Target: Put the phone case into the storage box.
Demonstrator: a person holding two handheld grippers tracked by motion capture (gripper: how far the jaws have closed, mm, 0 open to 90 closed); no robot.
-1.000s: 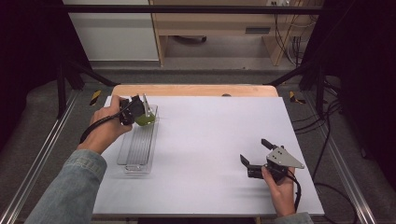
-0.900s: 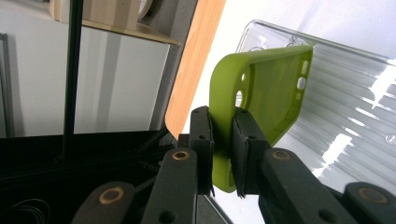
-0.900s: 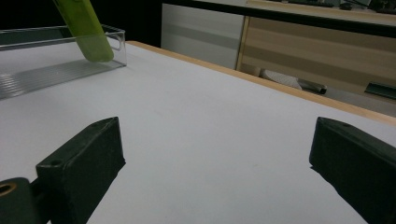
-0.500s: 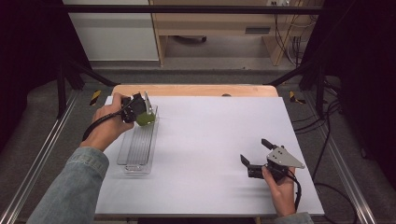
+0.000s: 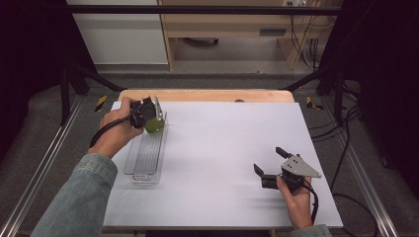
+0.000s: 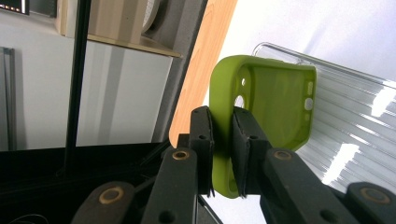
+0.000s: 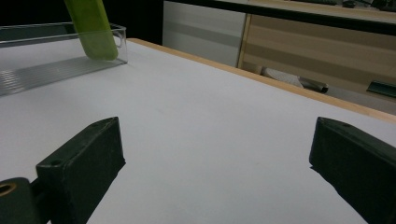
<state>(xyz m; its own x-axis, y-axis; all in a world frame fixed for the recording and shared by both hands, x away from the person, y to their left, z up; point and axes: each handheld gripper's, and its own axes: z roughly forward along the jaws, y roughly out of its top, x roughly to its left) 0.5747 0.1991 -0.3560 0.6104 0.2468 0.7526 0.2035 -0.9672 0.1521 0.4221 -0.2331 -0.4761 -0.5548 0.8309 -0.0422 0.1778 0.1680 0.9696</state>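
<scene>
A lime-green phone case (image 6: 275,102) is pinched at its edge between the jaws of my left gripper (image 6: 222,140), which is shut on it. In the high view that gripper (image 5: 148,114) holds the case (image 5: 154,125) over the far end of a clear ribbed plastic tray (image 5: 146,157) at the table's left. The case (image 7: 93,29) hangs down into the tray (image 7: 42,70) in the right gripper view. My right gripper (image 5: 269,162) rests near the front right of the table, jaws wide apart and empty.
The white table top (image 5: 222,143) has a wooden strip (image 5: 207,95) along its far edge. Metal frame rails (image 5: 44,168) run down both sides. A wooden cabinet (image 5: 232,19) and cables (image 5: 356,113) lie beyond the table.
My left gripper has lowered the green case slightly toward the far end of the tray. The right gripper has stayed put.
</scene>
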